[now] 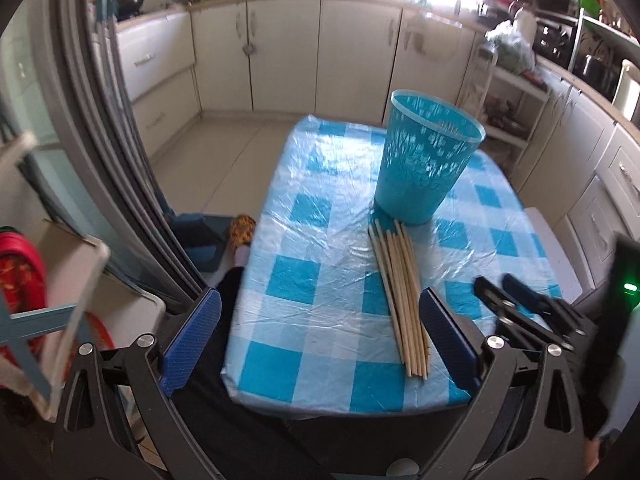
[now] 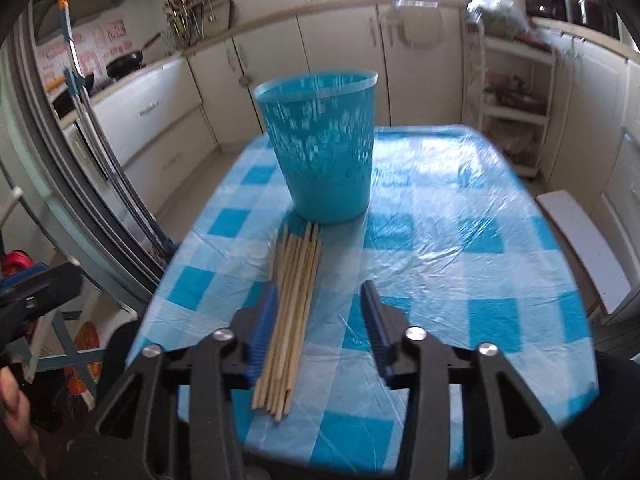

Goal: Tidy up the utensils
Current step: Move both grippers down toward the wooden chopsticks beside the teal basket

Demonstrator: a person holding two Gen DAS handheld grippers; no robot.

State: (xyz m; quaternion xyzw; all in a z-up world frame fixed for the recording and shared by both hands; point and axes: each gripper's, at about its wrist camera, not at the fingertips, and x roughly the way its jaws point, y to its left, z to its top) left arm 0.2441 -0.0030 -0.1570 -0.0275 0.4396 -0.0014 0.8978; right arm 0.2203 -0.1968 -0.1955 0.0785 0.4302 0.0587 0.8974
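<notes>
Chopsticks (image 2: pixel 290 320): loose bundle lying flat on the checked bench (image 2: pixel 460 260), tips just short of the upright blue cup (image 2: pixel 320 148), probably their holder. Right hand-held gripper (image 2: pixel 318 336): spread, holding nothing, poised low above them. Left hand-held gripper (image 1: pixel 320 344): wide, holding nothing.

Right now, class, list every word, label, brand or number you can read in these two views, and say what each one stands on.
None can be read.
Red marks on the pink wall stickers behind the frying pan: too blurred to read.
Blue basket, chopsticks, checked tablecloth: no text.
</notes>
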